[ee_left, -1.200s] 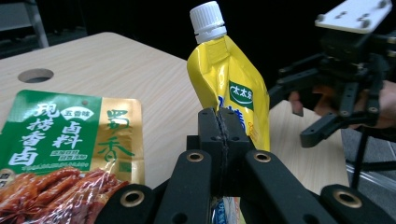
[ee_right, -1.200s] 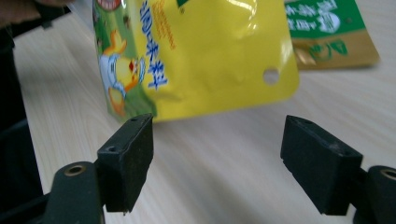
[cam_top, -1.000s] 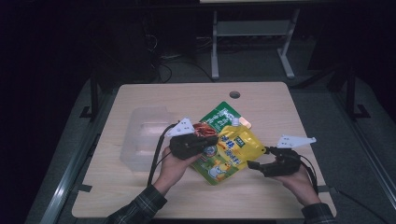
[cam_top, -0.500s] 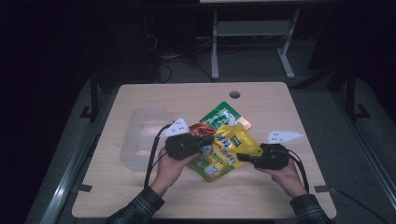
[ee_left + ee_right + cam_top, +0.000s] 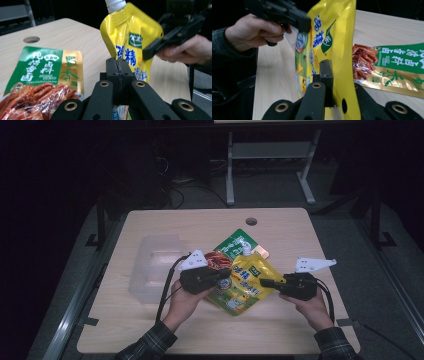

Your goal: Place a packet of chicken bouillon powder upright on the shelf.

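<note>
Closing in from the right since a second ago, the right tongs [image 5: 267, 282] have just been shutting their jaws on the right edge of the yellow spouted pouch [image 5: 247, 282], which is now being held at both sides. Left of the pouch, a clear plastic tub [image 5: 152, 267] is sitting empty on the desk [image 5: 190, 227]. Just right of the tub, the left tongs [image 5: 222, 276] are clenching the pouch's left edge, jaws pressed together on the film, as the left gripper view [image 5: 117, 68] shows. Behind the pouch, toward the desk's far edge, a green-and-gold snack packet [image 5: 237, 245] is lying flat, with a red packet of dried strips [image 5: 217, 260] overlapping its near-left corner. The pouch itself is being lifted off the desk, white cap [image 5: 115, 5] pointing away from the person. Judging by the layout, the pick-up is done; carrying the pouch to the tub is left, and the two packets are waiting untouched.
</note>
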Action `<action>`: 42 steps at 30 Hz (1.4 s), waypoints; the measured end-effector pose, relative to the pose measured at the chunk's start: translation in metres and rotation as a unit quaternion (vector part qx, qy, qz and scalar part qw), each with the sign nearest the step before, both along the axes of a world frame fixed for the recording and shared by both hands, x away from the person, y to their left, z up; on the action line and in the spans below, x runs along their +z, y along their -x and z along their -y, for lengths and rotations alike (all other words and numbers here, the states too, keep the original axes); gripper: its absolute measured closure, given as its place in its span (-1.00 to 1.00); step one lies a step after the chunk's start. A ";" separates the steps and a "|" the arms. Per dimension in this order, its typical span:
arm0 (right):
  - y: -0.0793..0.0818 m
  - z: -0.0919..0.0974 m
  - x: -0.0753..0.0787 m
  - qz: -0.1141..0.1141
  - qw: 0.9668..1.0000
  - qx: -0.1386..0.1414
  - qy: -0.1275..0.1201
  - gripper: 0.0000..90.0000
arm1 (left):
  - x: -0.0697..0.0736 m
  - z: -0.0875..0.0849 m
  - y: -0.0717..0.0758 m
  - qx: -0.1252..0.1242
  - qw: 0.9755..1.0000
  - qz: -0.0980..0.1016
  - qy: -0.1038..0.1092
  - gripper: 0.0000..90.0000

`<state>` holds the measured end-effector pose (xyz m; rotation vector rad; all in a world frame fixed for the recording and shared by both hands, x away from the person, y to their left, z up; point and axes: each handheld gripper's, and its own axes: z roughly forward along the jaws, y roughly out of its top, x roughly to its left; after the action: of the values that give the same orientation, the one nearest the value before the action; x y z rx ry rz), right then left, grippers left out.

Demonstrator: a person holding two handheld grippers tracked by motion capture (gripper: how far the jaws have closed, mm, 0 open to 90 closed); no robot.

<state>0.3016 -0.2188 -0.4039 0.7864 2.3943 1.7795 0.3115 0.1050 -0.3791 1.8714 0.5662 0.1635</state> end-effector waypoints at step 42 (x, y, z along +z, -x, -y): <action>-0.003 0.002 0.059 0.030 0.999 -0.038 0.015 1.00 | -0.037 0.000 0.052 -0.091 0.988 -0.005 -0.121 -0.10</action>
<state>0.3050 -0.2211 -0.3450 0.7970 2.3151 1.7109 0.2591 0.1046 -0.4161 2.1501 0.3936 0.1061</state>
